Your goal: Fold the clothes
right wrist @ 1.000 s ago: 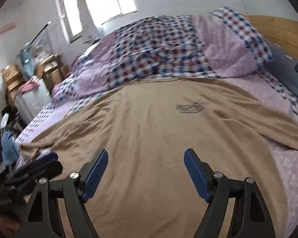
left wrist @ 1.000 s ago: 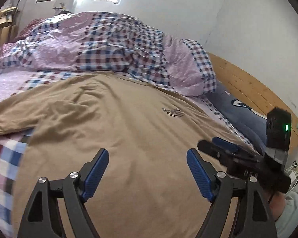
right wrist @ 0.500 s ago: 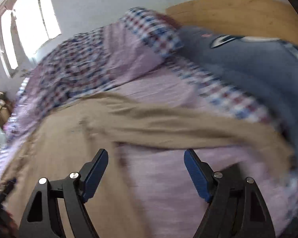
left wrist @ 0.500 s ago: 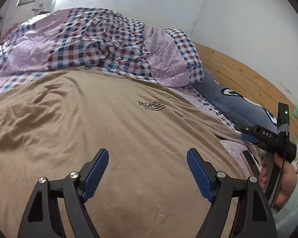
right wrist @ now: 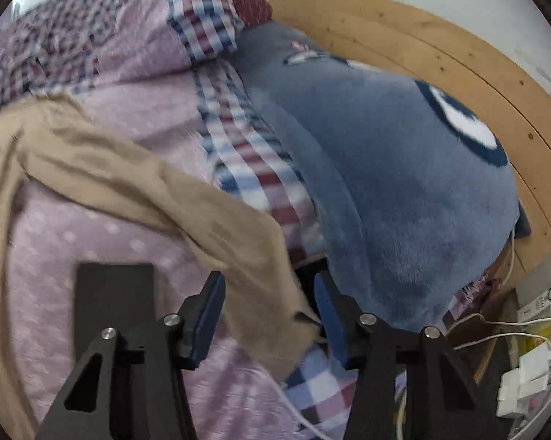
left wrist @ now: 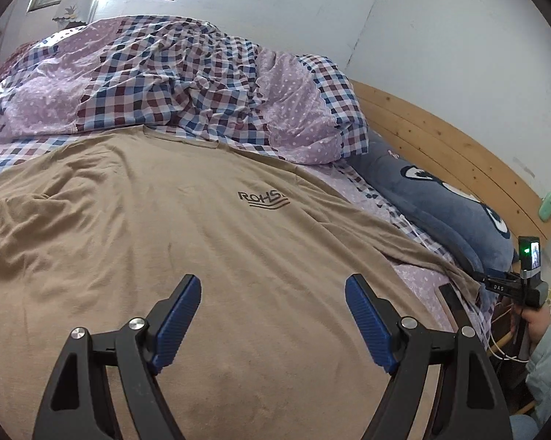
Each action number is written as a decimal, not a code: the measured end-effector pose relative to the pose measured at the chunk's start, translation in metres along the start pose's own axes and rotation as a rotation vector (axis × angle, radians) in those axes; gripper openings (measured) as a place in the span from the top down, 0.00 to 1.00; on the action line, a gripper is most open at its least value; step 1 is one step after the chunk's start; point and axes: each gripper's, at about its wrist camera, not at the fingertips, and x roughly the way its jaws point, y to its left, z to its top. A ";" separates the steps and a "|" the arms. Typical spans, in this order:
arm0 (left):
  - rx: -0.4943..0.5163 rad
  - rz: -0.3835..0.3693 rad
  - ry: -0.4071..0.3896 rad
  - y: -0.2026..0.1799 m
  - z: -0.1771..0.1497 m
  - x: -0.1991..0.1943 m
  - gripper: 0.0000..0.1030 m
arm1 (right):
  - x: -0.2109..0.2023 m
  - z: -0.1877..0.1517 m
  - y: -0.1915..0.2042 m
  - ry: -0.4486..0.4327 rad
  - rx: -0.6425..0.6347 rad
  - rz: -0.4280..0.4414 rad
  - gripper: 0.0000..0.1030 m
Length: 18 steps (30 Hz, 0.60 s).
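A tan T-shirt (left wrist: 202,242) with a dark chest logo lies spread front up on the bed. My left gripper (left wrist: 273,286) hovers open over its lower body, with nothing between the blue pads. The shirt's right sleeve (right wrist: 202,212) trails across the purple sheet toward the bed's edge. My right gripper (right wrist: 268,282) points down at the sleeve's end. Its jaws are closing with the sleeve cloth between them, and the pads do not visibly press on it. In the left wrist view a person's hand (left wrist: 535,321) holds that gripper at the far right.
A blue plush pillow (right wrist: 403,183) lies against the wooden headboard (right wrist: 458,73), just right of the sleeve. A checked purple quilt (left wrist: 165,80) is heaped behind the shirt. A dark phone (right wrist: 114,300) rests on the sheet. White chargers and cables (right wrist: 524,377) lie beside the bed.
My right gripper swung right from over the shirt's body to the sleeve end by the pillow, and its jaws narrowed around the cloth. My left gripper drifted slightly right, still open.
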 end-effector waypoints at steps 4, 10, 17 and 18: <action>-0.008 0.000 0.003 0.002 0.000 0.000 0.18 | 0.021 -0.002 -0.006 0.054 -0.019 -0.004 0.54; -0.010 0.001 0.003 0.003 -0.001 -0.001 0.18 | -0.001 0.014 -0.010 0.019 -0.035 0.006 0.99; -0.052 -0.023 -0.010 0.013 0.004 -0.008 0.18 | -0.094 0.068 0.019 -0.135 -0.065 0.110 0.99; -0.063 -0.031 -0.013 0.015 0.005 -0.010 0.18 | -0.115 0.080 0.032 -0.166 -0.086 0.134 0.99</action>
